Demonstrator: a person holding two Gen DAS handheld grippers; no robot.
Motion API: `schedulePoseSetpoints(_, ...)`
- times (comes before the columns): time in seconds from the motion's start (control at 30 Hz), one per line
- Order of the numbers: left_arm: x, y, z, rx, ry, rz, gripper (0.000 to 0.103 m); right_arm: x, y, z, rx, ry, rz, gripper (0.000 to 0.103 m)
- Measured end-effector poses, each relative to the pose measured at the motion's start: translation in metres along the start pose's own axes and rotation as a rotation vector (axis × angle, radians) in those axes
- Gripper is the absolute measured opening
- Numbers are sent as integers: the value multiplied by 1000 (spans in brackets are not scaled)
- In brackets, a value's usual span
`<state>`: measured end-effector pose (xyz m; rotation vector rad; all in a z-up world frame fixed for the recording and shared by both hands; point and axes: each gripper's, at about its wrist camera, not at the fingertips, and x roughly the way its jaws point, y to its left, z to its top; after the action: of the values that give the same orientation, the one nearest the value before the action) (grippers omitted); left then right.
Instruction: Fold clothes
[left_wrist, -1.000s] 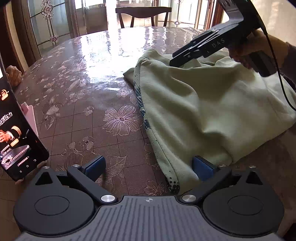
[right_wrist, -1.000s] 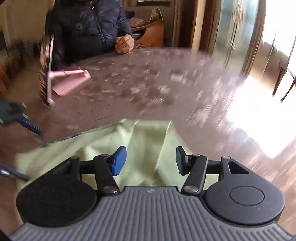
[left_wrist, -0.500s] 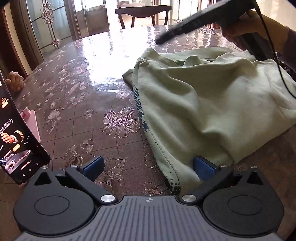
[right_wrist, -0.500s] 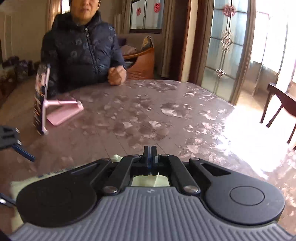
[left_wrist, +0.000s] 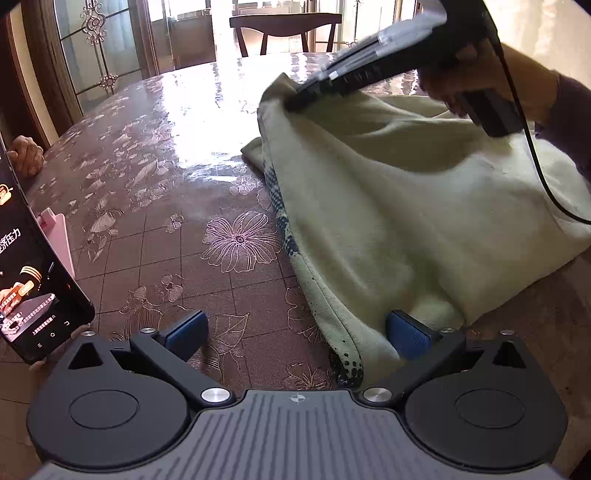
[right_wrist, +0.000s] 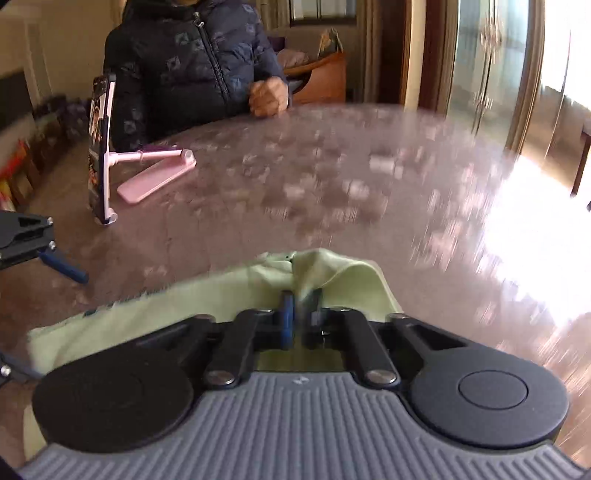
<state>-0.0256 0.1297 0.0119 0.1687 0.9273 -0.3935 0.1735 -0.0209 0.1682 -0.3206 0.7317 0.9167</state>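
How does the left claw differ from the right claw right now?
The left claw stands wide open, while the right claw is shut on the green garment. The left one sits low at the garment's near corner by the table; the right one lifts the far edge. Both have blue pads.

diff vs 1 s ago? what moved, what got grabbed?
The right tool went from open over the pale green garment to shut on its far edge, which now stands lifted off the table. Unchanged: left tool open at the near hem, phone on its stand.
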Motion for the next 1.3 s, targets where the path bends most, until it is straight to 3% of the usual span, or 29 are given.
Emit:
schedulePoseSetpoints(0.17,1,1,-1,-6,-3,-1,103,-7,15,26,-103,-55,-100,9)
schedulePoseSetpoints(0.3,0,3,-4,-10,-5,-2,103,7,9,18,-139,-48,-208,53)
schedulePoseSetpoints(0.43,-5,7,-7,-22,1,-7,103,-32,-14,7,-55,-123,-297,62)
schedulePoseSetpoints(0.57,-18,11,-9,-37,-26,-17,103,-103,-22,-28,-34,-137,-381,82)
schedulePoseSetpoints(0.8,-41,-10,-3,26,-90,-109,103,-222,2,-151,95,-80,-468,83)
schedulePoseSetpoints(0.93,-21,-29,4,100,-51,-56,103,-271,23,-217,210,-86,-486,84)
schedulePoseSetpoints(1.0,-13,-35,6,120,-36,-24,103,-283,41,-239,209,-106,-447,84)
schedulePoseSetpoints(1.07,-9,-39,7,153,-27,39,103,-281,63,-249,143,-86,-406,85)
schedulePoseSetpoints(1.17,-3,-39,11,197,-11,149,103,-263,88,-252,35,6,-417,86)
schedulePoseSetpoints(1.23,-1,-34,15,187,-2,175,103,-250,92,-249,-19,76,-453,86)
schedulePoseSetpoints(1.3,1,-30,18,193,6,212,103,-246,85,-246,-5,119,-468,77)
